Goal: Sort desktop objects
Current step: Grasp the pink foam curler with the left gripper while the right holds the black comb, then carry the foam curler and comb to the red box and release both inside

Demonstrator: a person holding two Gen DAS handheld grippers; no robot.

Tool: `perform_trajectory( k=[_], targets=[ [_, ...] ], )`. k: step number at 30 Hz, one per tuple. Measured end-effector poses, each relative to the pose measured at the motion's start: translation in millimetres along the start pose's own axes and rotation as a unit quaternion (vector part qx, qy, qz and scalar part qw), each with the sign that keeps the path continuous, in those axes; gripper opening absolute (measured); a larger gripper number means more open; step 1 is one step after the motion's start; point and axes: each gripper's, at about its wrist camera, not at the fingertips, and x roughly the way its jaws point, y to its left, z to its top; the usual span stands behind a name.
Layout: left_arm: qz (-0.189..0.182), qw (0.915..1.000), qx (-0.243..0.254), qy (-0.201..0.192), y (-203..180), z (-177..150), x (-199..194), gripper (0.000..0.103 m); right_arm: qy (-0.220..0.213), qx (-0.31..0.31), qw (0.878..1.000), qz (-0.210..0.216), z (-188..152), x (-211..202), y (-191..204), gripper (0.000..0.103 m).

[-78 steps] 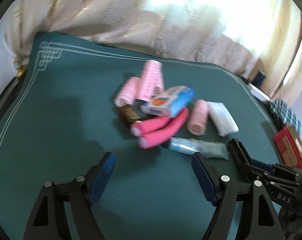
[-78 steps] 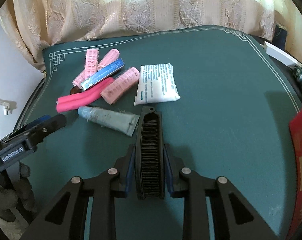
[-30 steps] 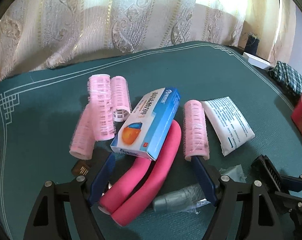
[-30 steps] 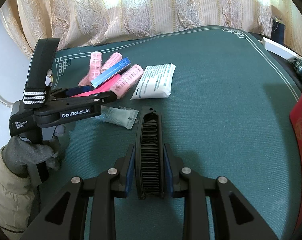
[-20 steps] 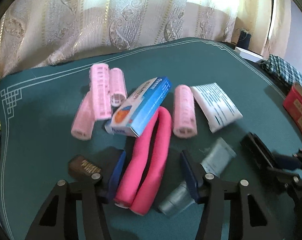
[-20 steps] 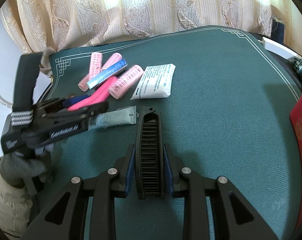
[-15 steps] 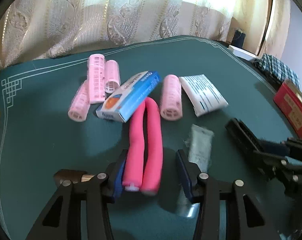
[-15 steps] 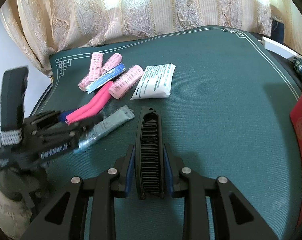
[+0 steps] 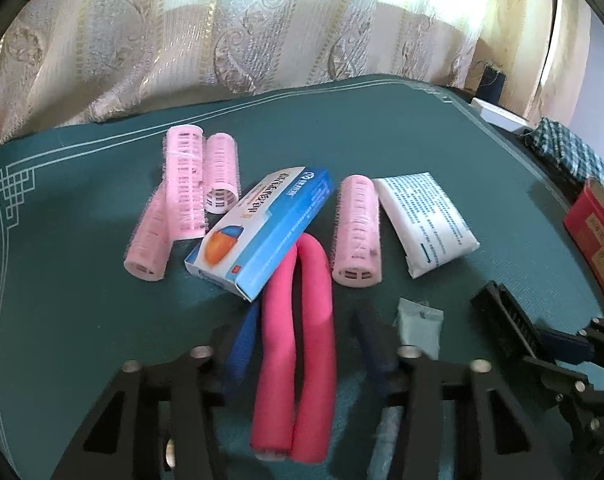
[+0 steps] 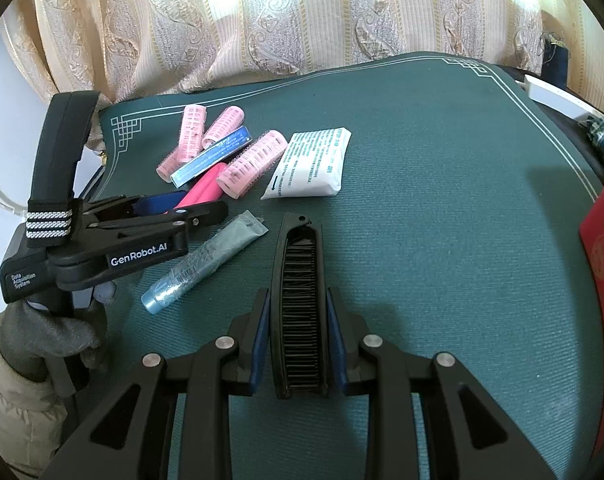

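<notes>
The bent hot-pink foam roller (image 9: 298, 344) is seen between the jaws of the left gripper (image 9: 302, 344), which are closing on it; whether the pads already press it cannot be told, as a narrow gap appears on the right side. Its two legs run side by side, with the long axis pointing away from the left wrist camera; the two open ends lie nearest, and the bend lies farthest, tucked under the blue-and-white box (image 9: 262, 236).

Just to the right of that gripper, a grey-blue tube (image 10: 206, 260) is laid diagonally on the green table (image 10: 442, 184), its cap end nearer and its flat crimped end farther. The left gripper is held by a grey-gloved hand (image 10: 50, 332).

In the right wrist view, a black comb (image 10: 302, 312) is gripped between the closed jaws of the right gripper (image 10: 300, 332). Its long axis runs straight ahead along the fingers, and its rounded tip points toward the far edge of the table.

Farther off, one pale pink hair roller (image 9: 356, 232) is seen beside the bend, its long axis running near to far. A white packet (image 9: 426, 220) with blue print lies just to its right. Three more pink rollers (image 9: 182, 188) are clustered left of the box. At the right edge, a red box (image 10: 602, 280) is partly visible. A patterned curtain (image 10: 302, 16) hangs behind the table.
</notes>
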Motion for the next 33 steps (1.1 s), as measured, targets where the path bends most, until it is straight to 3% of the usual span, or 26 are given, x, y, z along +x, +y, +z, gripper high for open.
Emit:
perform_trajectory(
  k=[8,14,23,33],
  targets=[
    [-0.011,0.9986,-0.043,-0.028,10.3,-23.4,-34.5,0.035,-0.002,0.004,1.0,0.002,0.4,-0.6,0.1,0.029],
    [-0.024,0.9973,-0.043,-0.054,4.0,-24.8,-64.0,0.035,-0.009,0.017,1.0,0.008,-1.4,-10.3,-1.9,0.029],
    [-0.05,0.9962,-0.037,-0.061,-25.4,-24.8,-80.6,0.035,-0.034,0.038,0.999,0.003,-9.1,-38.0,-16.4,0.029],
    [-0.086,0.994,0.009,-0.066,-91.9,-22.8,-90.5,0.035,-0.092,0.071,0.993,-0.022,-23.9,-101.1,-54.9,0.029]
  ],
)
